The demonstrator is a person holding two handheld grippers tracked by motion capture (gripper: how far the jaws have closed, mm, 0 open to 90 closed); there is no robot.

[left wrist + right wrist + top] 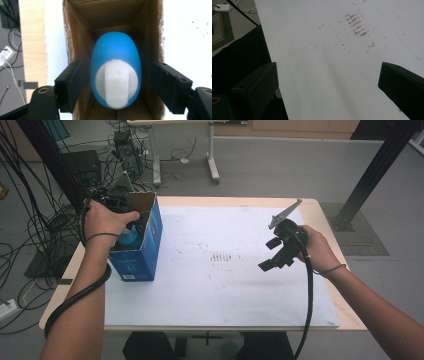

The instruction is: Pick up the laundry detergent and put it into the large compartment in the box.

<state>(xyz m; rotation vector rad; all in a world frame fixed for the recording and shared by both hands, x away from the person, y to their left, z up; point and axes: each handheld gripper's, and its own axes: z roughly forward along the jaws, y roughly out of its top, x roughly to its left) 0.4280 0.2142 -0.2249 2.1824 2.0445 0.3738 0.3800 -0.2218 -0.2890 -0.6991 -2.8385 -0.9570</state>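
Left gripper point(113, 87) released, jaws either side of blue bottle point(115, 70) in box point(142, 242), right gripper point(277, 255) released above bench point(225, 290)

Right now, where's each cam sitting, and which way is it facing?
High view: above the person's side, looking forward and down on the table; both forearms, left claw, right claw.
Left gripper view: on the left claw, looking down into the box at the blue bottle.
Right gripper view: on the right claw, facing the white mat.
Shared: high and left views show box and bottle.
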